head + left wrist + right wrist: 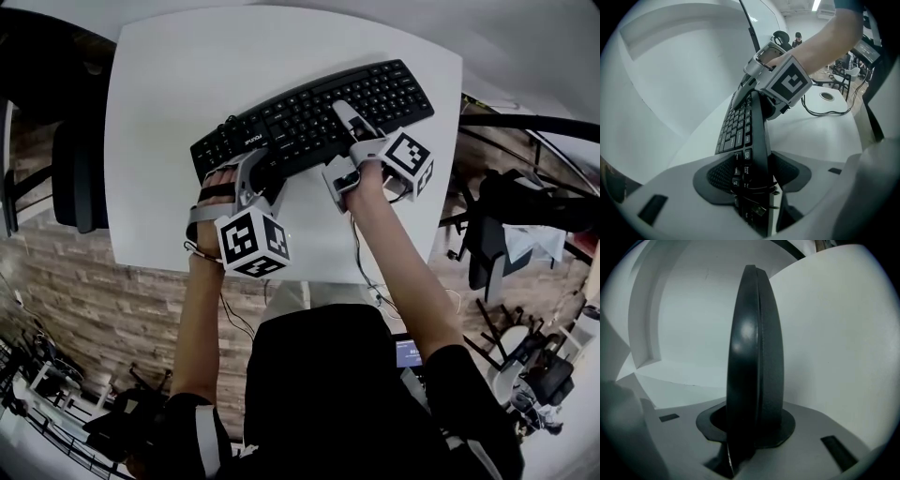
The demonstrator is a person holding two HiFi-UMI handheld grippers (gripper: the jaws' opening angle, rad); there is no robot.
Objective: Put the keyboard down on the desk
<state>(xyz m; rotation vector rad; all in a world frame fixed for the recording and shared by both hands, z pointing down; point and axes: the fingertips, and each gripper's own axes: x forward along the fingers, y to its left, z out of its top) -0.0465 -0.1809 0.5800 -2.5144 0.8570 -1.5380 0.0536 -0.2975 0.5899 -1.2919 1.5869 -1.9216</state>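
Observation:
A black keyboard (319, 112) lies aslant across the white desk (178, 103), its right end farther from me. My left gripper (246, 178) holds its near left end, and the left gripper view shows the keyboard (740, 126) edge-on between both pads of that gripper (754, 183), with a coiled cable tucked at the grip. My right gripper (341, 141) clamps the near edge right of the middle, one finger lying over the keys. In the right gripper view the keyboard's edge (754, 357) fills the gap of the right gripper (752, 432), pads against both faces.
A black office chair (75, 169) stands left of the desk and more chairs (506, 225) to the right. A thin cable (825, 110) and a round cable port (827, 96) sit on the desk near the right gripper's marker cube (787, 82). Wooden floor surrounds the desk.

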